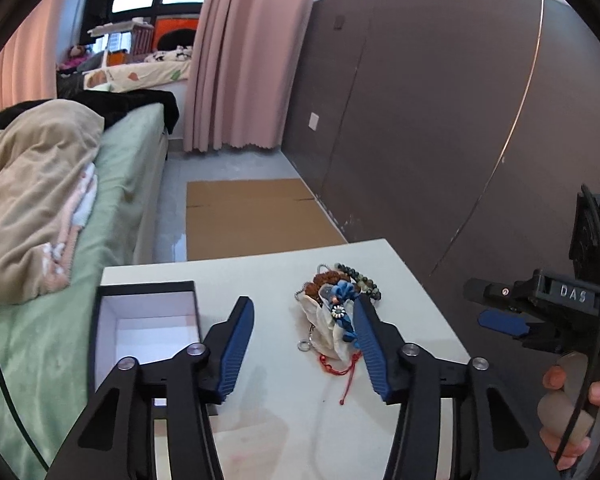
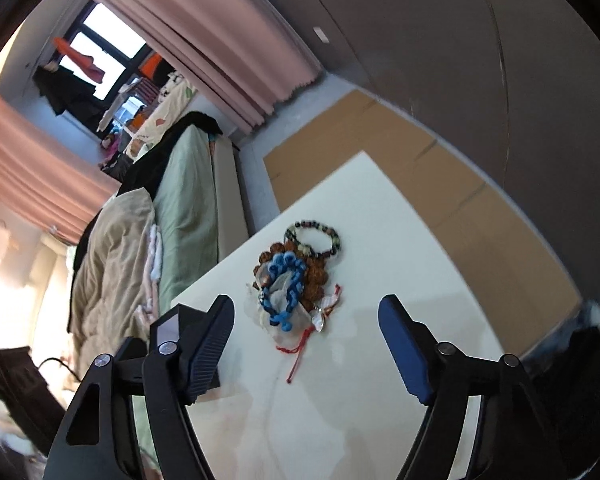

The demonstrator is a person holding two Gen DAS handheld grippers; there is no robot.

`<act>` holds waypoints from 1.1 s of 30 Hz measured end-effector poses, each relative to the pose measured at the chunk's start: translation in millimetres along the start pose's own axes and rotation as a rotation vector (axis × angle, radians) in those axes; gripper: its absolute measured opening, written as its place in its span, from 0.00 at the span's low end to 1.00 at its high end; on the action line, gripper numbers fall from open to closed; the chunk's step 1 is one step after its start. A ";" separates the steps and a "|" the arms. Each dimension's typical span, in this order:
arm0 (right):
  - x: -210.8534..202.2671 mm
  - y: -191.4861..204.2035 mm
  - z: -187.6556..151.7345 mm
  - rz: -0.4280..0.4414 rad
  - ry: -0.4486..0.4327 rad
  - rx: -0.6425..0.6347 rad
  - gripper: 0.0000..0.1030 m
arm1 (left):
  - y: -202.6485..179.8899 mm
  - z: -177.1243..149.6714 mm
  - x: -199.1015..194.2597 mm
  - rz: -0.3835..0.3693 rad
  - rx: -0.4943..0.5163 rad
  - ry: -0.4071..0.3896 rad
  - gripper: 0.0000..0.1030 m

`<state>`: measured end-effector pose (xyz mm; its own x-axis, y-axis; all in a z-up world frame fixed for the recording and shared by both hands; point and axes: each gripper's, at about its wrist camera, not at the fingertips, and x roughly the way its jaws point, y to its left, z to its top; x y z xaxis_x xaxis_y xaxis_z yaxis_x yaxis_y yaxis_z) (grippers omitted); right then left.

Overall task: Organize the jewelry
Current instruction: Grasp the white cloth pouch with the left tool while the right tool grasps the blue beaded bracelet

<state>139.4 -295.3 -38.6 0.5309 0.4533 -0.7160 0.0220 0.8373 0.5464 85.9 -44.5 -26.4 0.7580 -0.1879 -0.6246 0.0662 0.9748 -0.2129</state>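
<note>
A heap of jewelry (image 1: 332, 304) lies on the white table (image 1: 280, 400): a dark bead bracelet (image 2: 316, 236), a brown bead bracelet (image 2: 318, 280), a blue knotted bracelet (image 2: 288, 280) on a white pouch, and a red cord (image 2: 300, 344). My left gripper (image 1: 303, 303) is open low over the table, its right finger at the heap's near-right edge and its left finger well apart from the heap. My right gripper (image 2: 306, 304) is open just short of the heap, with nothing pressed between its pads. In the left wrist view the right gripper (image 1: 476, 304) comes in from the right, held by a hand (image 1: 572, 400).
An open black box (image 1: 148, 328) with a white inside stands at the table's left side. Beyond it is a bed (image 1: 112, 200) with green sheets and a beige blanket. Flat cardboard (image 1: 252, 216) lies on the floor past the table, beside a dark wall (image 1: 440, 120).
</note>
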 end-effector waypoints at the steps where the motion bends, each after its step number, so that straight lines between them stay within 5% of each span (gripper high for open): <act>1: 3.7 -2.1 1.2 0.008 0.009 0.012 0.72 | -2.5 -1.1 4.5 0.000 0.010 0.005 0.47; 18: 49.0 -24.3 16.6 0.065 0.113 0.183 0.70 | -8.9 -13.1 93.6 -0.043 -0.023 0.221 0.36; 21: 53.9 -24.2 19.8 0.075 0.122 0.195 0.70 | -9.7 -14.6 100.7 -0.041 -0.029 0.221 0.33; 26: 69.6 -24.0 24.2 0.088 0.150 0.217 0.70 | -6.6 -16.4 111.6 -0.072 -0.063 0.234 0.01; 30: 85.1 -22.0 21.6 0.089 0.190 0.224 0.70 | 0.1 -13.1 104.2 -0.068 -0.100 0.195 0.00; 33: 99.6 -13.8 19.3 0.118 0.225 0.207 0.54 | 5.0 -8.1 94.4 -0.120 -0.133 0.177 0.00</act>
<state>208.2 -267.6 -109.1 0.3400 0.6192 -0.7078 0.1550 0.7055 0.6916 152.5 -58.4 -92.5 0.6239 -0.3305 -0.7082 0.0535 0.9221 -0.3832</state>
